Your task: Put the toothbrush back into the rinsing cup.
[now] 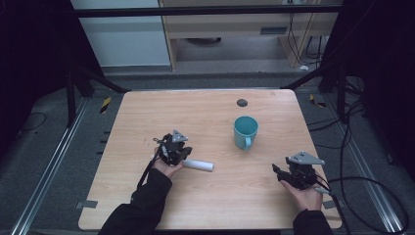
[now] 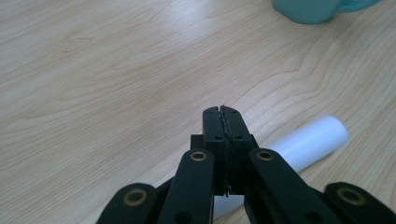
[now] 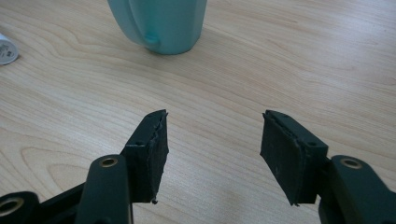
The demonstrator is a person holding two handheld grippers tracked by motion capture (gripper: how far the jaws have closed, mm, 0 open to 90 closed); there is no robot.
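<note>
Your left tongs (image 1: pixel 182 155) are pinched tight on nothing, just above the white tube (image 1: pixel 198 165) lying on the bench (image 1: pixel 205 205). You are about to grab it, so open them first. The cup (image 1: pixel 244 131) stands farther right. Your right tongs (image 3: pixel 212 140) wait wide and empty.
</note>
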